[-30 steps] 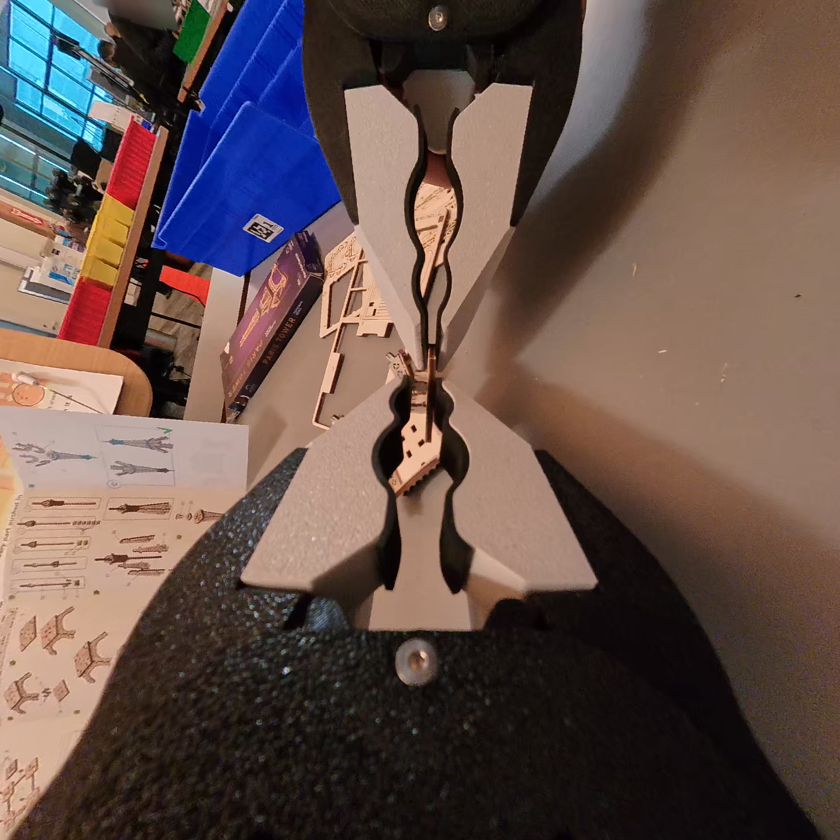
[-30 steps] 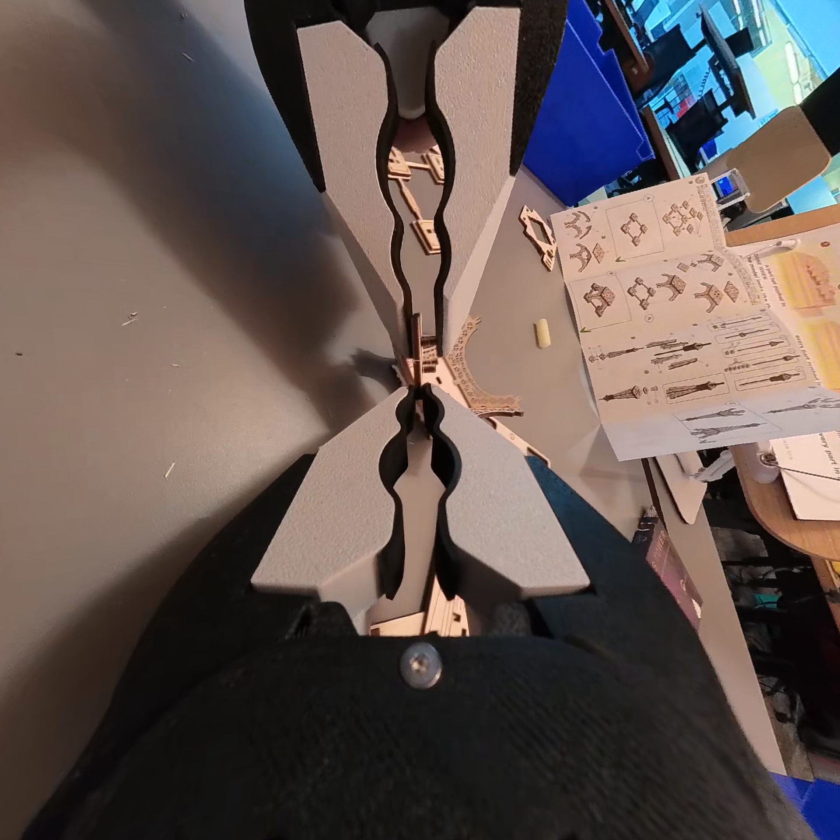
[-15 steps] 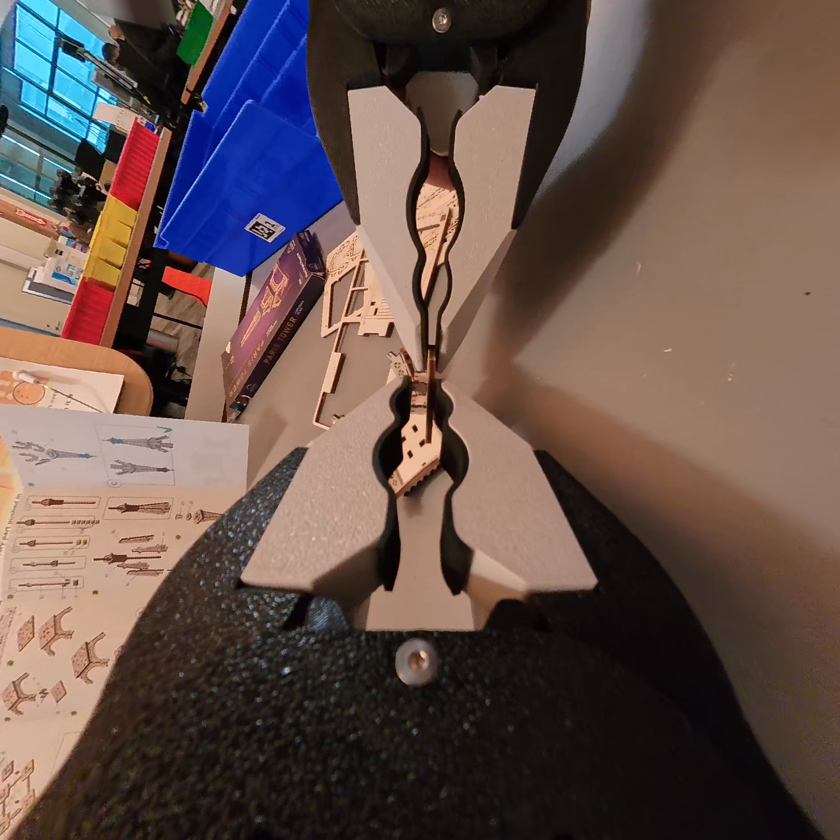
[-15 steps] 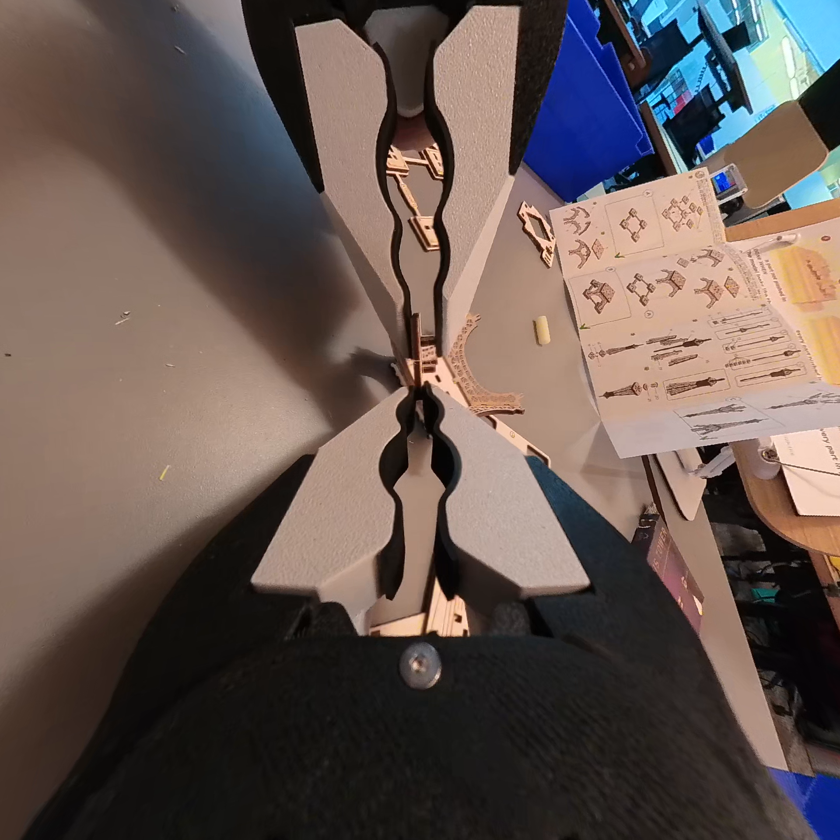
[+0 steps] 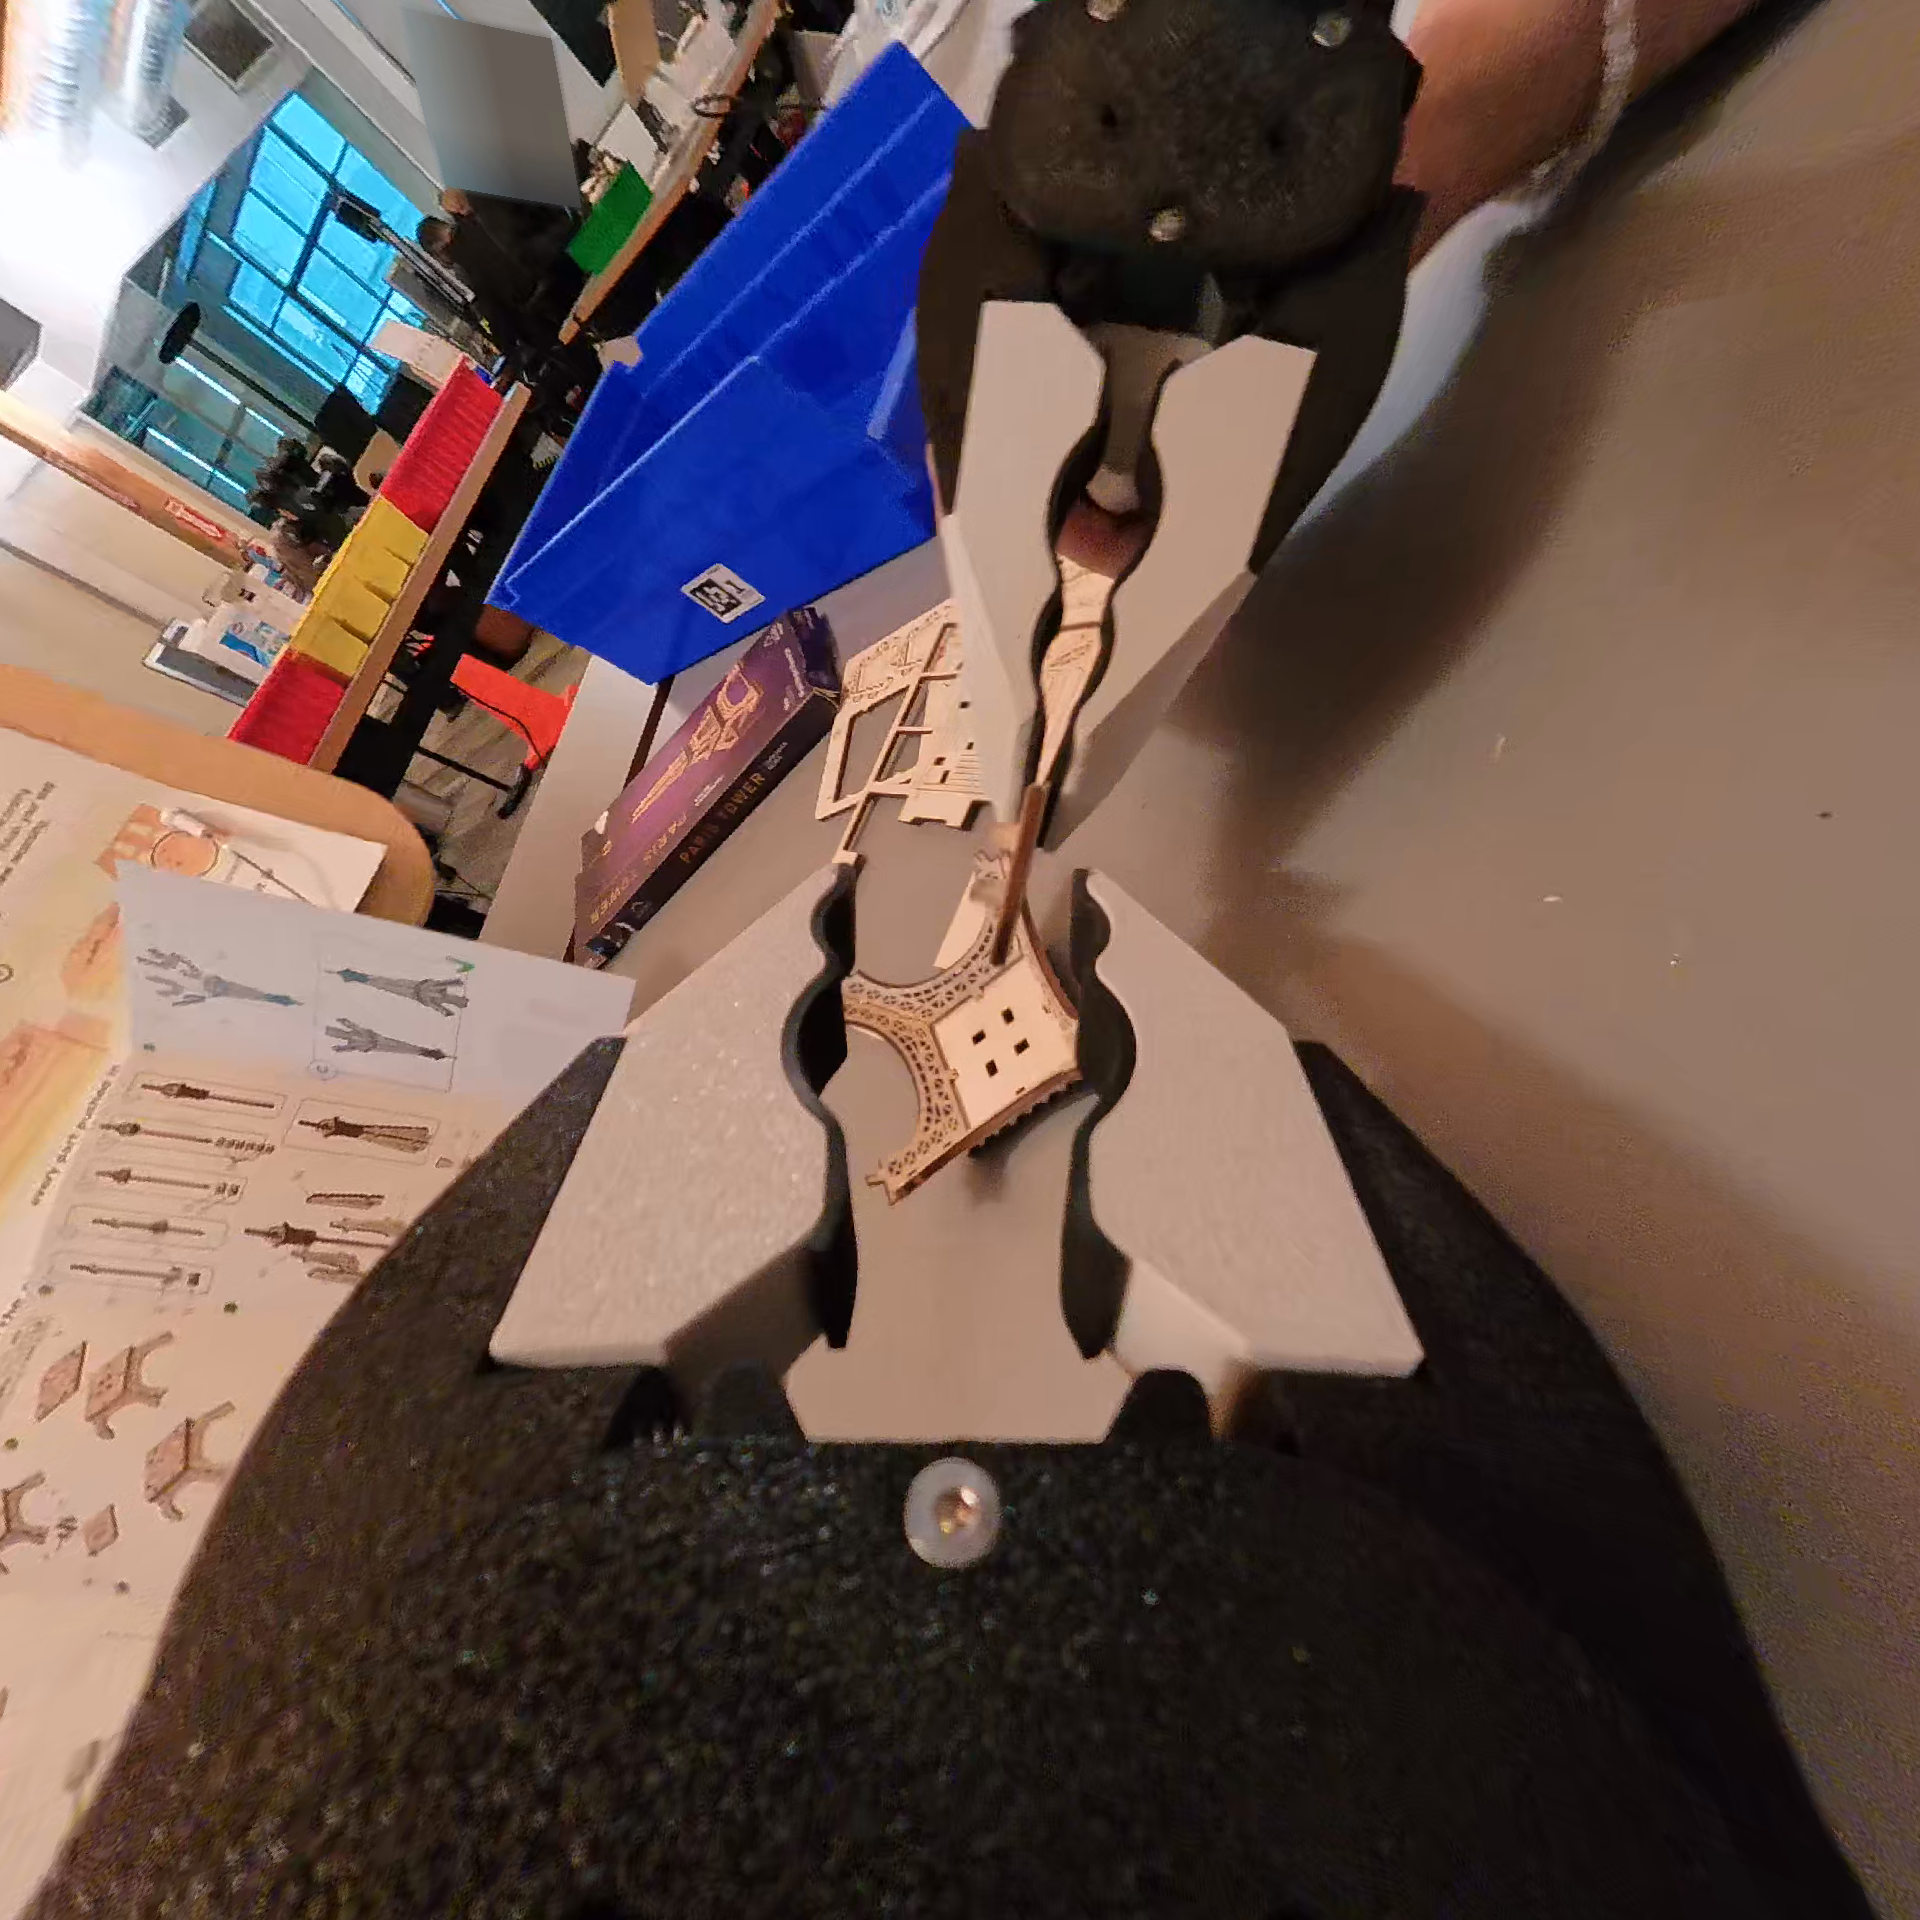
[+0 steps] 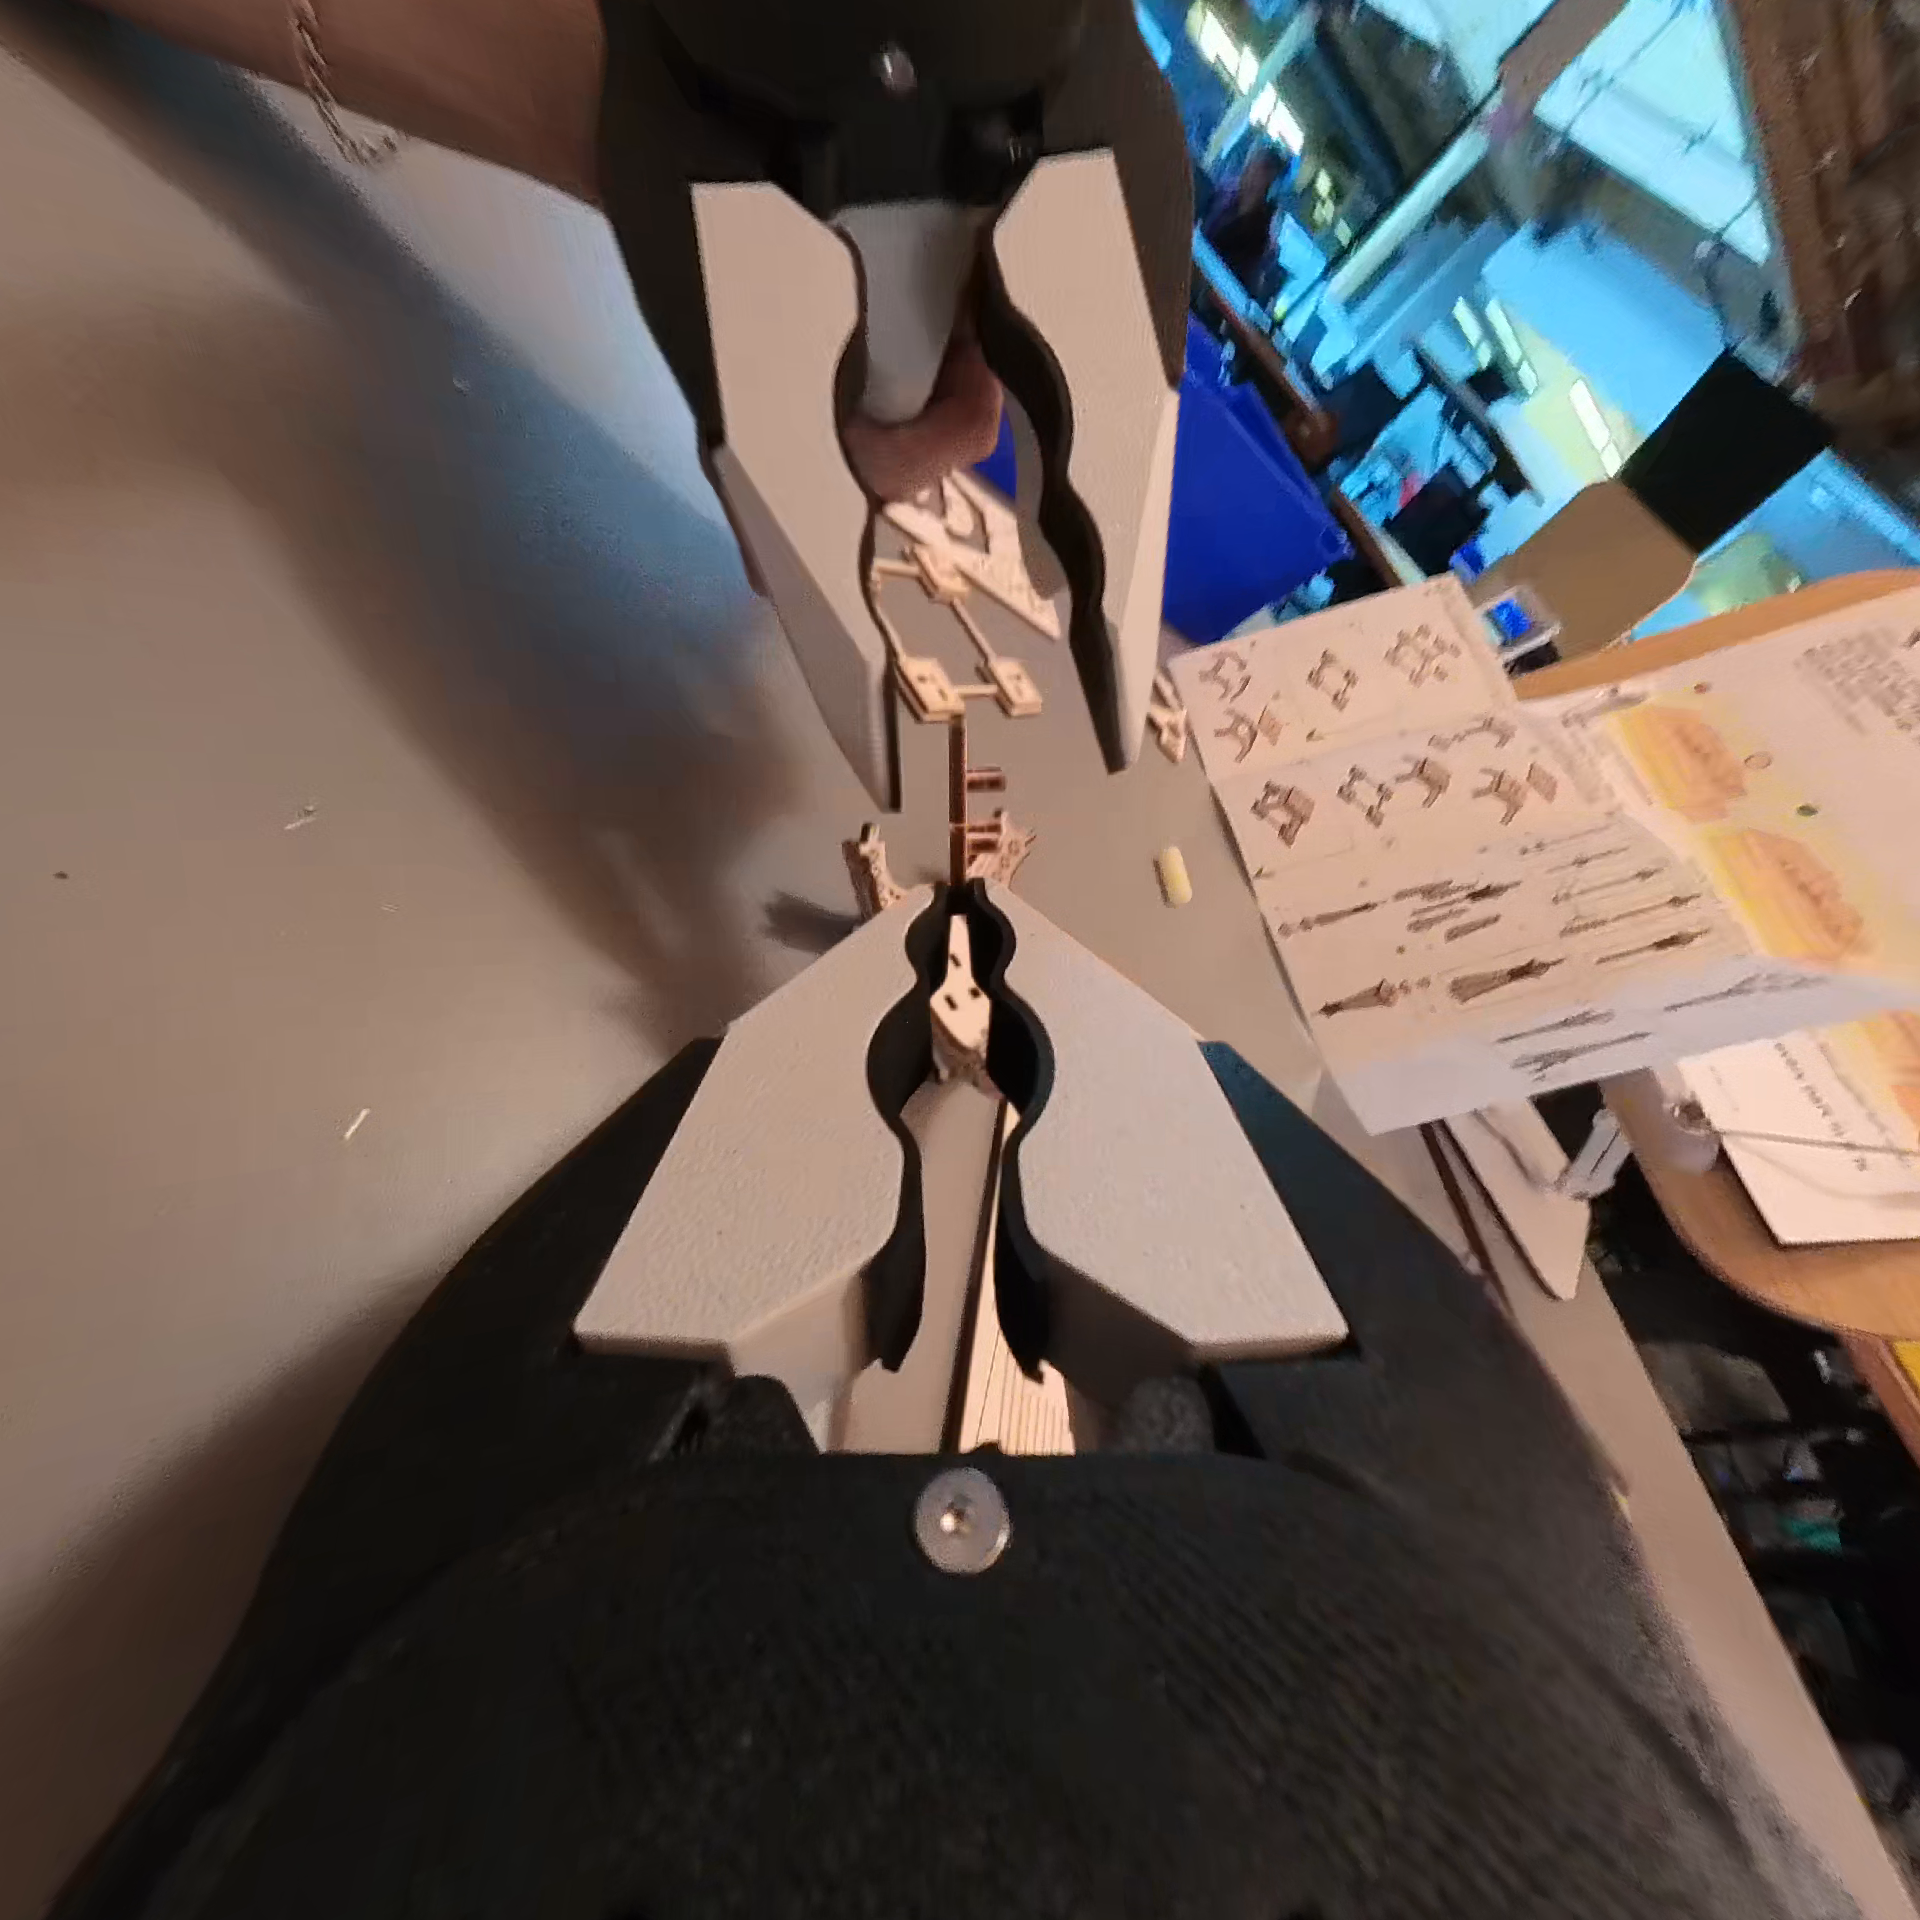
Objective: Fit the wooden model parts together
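Note:
In the left wrist view my left gripper (image 5: 961,894) is open, its grey fingers (image 5: 707,1143) apart around a flat wooden tower base (image 5: 997,1049) with arched legs and square holes. The base sits on a thin wooden strip (image 5: 1023,862), seen edge-on. That strip sticks out of my right gripper (image 5: 1039,800), which comes in from above and is shut on it. In the right wrist view my right gripper (image 6: 961,894) is shut on the wooden part (image 6: 961,1003). The strip (image 6: 958,790) reaches toward the open left gripper (image 6: 997,784) opposite.
An instruction sheet (image 5: 260,1122) lies left, and shows right in the right wrist view (image 6: 1455,831). A purple box (image 5: 717,769), an empty wooden part frame (image 5: 894,727) and blue bins (image 5: 748,447) lie behind. A small pale peg (image 6: 1172,876) and loose wooden parts (image 6: 956,675) lie on the grey table (image 5: 1558,935). My two grippers' fingertips are within a few centimetres of each other.
My left gripper has opened and let go of the wooden base, which stays on the strip. The two grippers have drawn apart. My right gripper stays shut.

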